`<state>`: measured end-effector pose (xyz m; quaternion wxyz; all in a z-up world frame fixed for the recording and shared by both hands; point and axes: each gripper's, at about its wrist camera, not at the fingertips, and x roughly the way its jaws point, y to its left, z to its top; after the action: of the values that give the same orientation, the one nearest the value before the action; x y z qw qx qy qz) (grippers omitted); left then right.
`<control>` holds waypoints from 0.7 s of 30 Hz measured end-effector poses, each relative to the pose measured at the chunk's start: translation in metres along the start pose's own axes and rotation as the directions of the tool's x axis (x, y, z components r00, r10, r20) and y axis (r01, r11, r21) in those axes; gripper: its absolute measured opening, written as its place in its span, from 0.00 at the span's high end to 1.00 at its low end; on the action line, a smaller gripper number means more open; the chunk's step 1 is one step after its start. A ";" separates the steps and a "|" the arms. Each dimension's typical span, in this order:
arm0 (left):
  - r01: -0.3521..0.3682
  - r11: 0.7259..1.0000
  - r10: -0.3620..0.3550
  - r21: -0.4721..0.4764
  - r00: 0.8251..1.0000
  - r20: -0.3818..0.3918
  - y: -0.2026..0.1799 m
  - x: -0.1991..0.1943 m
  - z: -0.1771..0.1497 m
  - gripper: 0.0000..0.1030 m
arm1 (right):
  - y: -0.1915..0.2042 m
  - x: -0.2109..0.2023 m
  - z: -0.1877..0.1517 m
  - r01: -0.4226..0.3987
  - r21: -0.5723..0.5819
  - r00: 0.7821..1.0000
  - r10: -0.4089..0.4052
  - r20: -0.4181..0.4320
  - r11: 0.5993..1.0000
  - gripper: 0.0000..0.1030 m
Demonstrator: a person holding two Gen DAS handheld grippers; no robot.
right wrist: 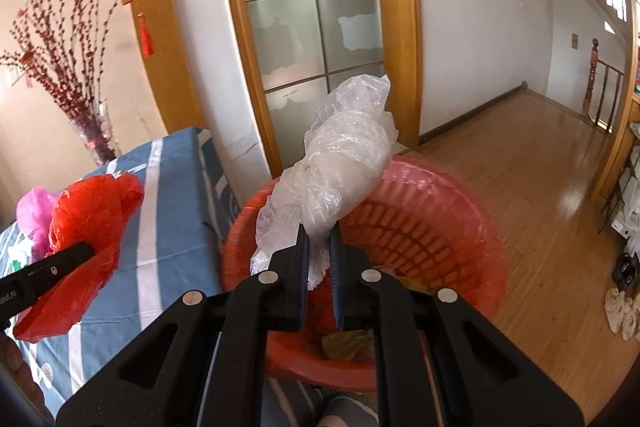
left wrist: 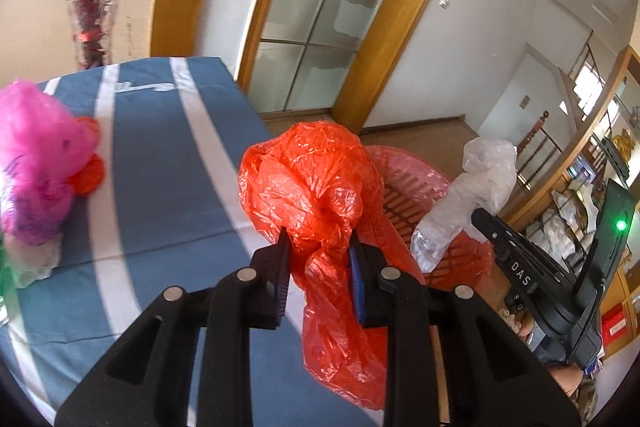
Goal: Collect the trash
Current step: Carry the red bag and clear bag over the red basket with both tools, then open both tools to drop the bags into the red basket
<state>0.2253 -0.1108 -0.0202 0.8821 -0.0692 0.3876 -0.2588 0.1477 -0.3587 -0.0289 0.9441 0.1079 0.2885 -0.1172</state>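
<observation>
Left gripper (left wrist: 320,239): jaws closed most of the way on a red plastic bag (left wrist: 316,183), pinched at its gathered waist. The bag's long axis runs roughly along the fingers; its crumpled bulk puffs up beyond the fingertips and a looser tail hangs below them. It is held in the air between the edge of the table and the basket.

Right gripper (right wrist: 319,239): jaws nearly closed on a clear plastic bag (right wrist: 340,163), clamped at its lower end. The bag is bunched into a long roll whose axis points up and away from the fingers, tilted to the right in the right wrist view. It is held over the near rim of the basket.

Red slatted basket (right wrist: 440,211): stands on the wooden floor (right wrist: 540,167) just beside the table, lined with thin pink film; some brownish scraps lie at the bottom.

Table with blue striped cloth (left wrist: 160,163): carries a pink plastic bag (left wrist: 36,159) at the far left, well apart from both grippers.
</observation>
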 end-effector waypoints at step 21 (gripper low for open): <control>0.083 0.995 -0.077 0.063 0.993 -0.087 -0.053 0.075 0.010 0.74 | -0.053 0.016 -0.001 0.059 0.073 0.998 -0.058 -0.006 0.996 0.90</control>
<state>0.2537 -0.1951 -0.0444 0.8556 -0.0445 0.4125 -0.3095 0.1448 -0.4114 -0.0459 0.9351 0.1340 0.2890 -0.1550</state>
